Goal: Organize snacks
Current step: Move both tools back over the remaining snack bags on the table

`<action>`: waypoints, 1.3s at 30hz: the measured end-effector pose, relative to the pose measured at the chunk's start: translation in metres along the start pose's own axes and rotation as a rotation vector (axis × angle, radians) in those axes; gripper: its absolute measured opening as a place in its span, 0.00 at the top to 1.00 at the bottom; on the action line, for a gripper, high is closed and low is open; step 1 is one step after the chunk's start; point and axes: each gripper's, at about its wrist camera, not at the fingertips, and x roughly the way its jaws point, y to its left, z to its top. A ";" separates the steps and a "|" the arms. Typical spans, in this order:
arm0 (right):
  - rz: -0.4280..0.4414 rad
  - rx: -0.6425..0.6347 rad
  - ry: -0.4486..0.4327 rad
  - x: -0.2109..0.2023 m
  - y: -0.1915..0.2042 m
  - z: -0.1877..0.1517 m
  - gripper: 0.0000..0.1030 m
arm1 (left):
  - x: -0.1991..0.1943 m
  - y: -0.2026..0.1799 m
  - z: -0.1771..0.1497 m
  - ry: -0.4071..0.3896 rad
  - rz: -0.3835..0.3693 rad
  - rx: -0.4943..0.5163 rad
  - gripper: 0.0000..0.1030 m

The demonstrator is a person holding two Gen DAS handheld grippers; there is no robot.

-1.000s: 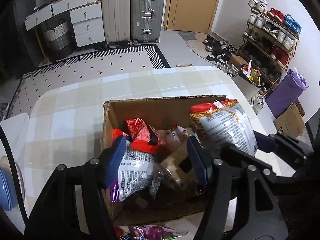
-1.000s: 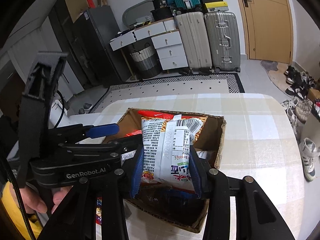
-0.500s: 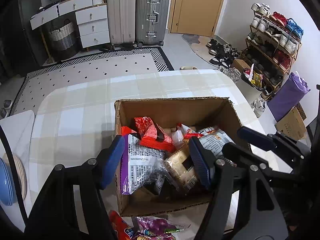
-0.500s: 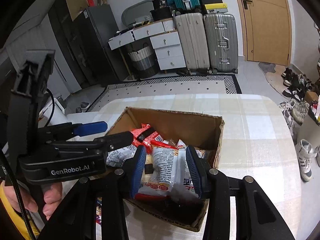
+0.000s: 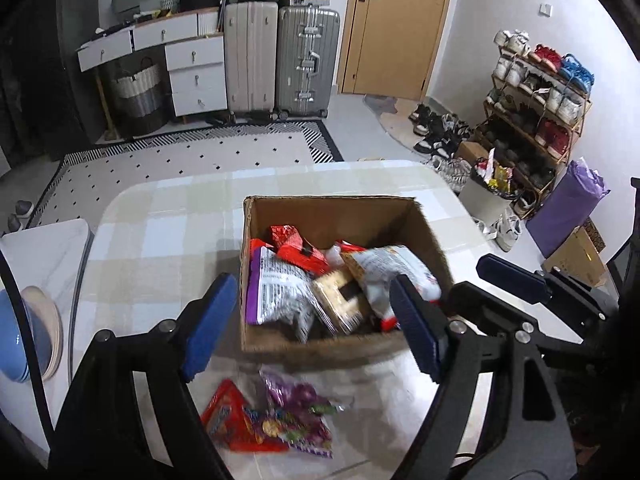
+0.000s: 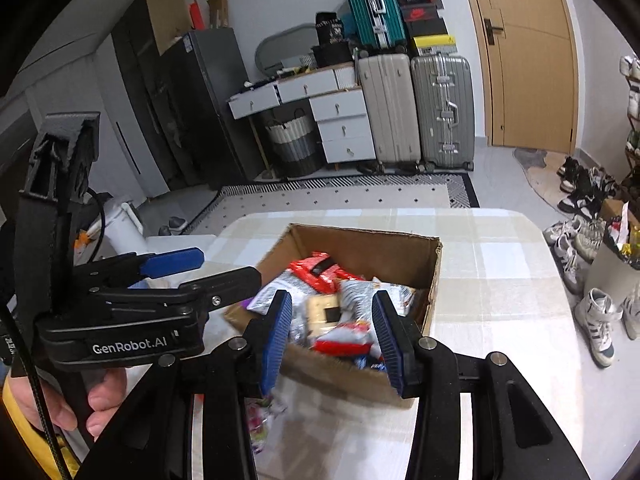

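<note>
A cardboard box [image 5: 332,216] [image 6: 368,248] stands on the checked table [image 5: 160,240] and holds several snack packets. On top of them, at the right side, lies a white-and-red noodle packet [image 5: 392,268] [image 6: 360,292]. A purple-and-white bag [image 5: 276,288] and a red packet [image 5: 296,248] lie beside it. My right gripper [image 6: 332,332] [image 5: 468,280] hovers over the box's near edge, its narrow gap bare, the noodle packet below and beyond its pads. My left gripper [image 5: 312,324] [image 6: 228,266] hangs before the box, jaws opening with nothing between them. A red packet [image 5: 232,420] and a purple packet [image 5: 296,412] lie loose on the table.
Stacked bowls [image 5: 24,332] sit on a white surface left of the table. A hand [image 6: 60,400] grips the left gripper's handle. Beyond the table are suitcases [image 5: 280,56], drawers [image 5: 192,76], a shoe rack [image 5: 536,112] and a full bin [image 5: 488,196].
The right gripper lowered the noodle packet into the box, left it there and drew back upward. The left gripper also pulled back and up, its jaws wider; loose packets came into view.
</note>
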 end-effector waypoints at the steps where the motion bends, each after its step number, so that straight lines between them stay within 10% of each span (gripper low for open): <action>1: 0.007 -0.006 -0.011 -0.010 0.004 -0.002 0.58 | -0.009 -0.001 -0.001 -0.009 0.000 0.007 0.25; 24: 0.114 -0.031 -0.157 -0.147 0.087 -0.091 0.56 | -0.213 0.000 -0.115 -0.201 0.021 -0.058 0.21; 39: 0.083 0.011 -0.106 -0.127 0.082 -0.169 0.43 | -0.219 0.019 -0.207 -0.220 0.094 -0.071 0.18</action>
